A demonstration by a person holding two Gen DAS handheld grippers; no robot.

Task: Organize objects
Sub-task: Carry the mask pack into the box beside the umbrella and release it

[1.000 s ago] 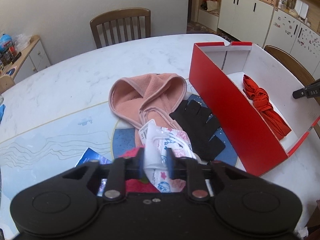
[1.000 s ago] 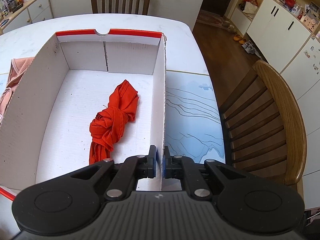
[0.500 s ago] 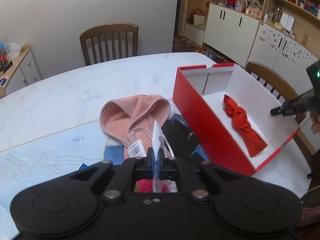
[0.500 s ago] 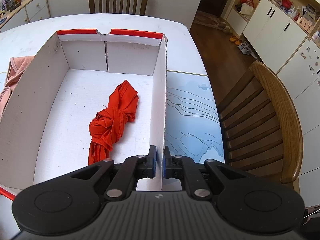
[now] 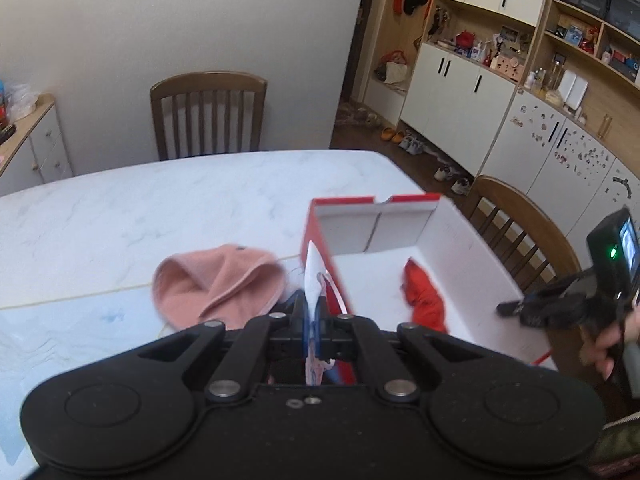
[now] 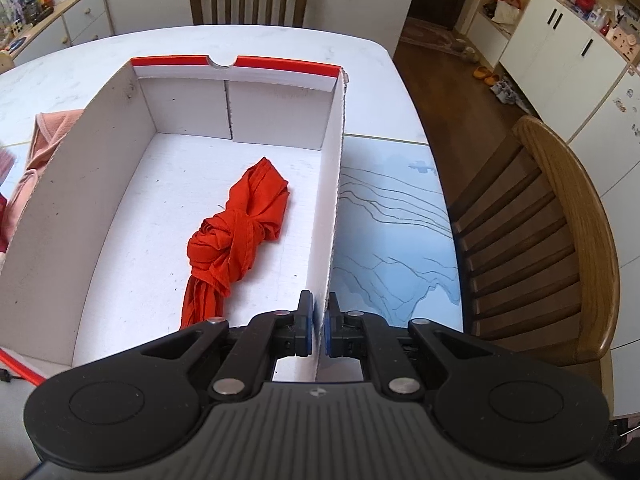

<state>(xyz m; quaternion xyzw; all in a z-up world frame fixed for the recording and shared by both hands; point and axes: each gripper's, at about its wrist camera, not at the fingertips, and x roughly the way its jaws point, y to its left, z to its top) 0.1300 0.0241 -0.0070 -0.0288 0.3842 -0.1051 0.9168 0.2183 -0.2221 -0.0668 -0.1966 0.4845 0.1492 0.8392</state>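
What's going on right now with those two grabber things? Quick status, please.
Left hand-held gripper shut on patterned cloth, raised beside red box. Right hand-held gripper clamped on box wall. Red cloth already inside. Nothing blocking.

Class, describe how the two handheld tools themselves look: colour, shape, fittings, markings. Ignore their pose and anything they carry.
Left tool: matte black body with two round discs, angular link arms with silver pivot pins, blue pads on the fingers. Right tool: the same black build with blue pads, plus a ribbed grey top plate bearing a small logo. From the left camera, its handle shows a lit screen and green light. No cables or sleeves are visible.
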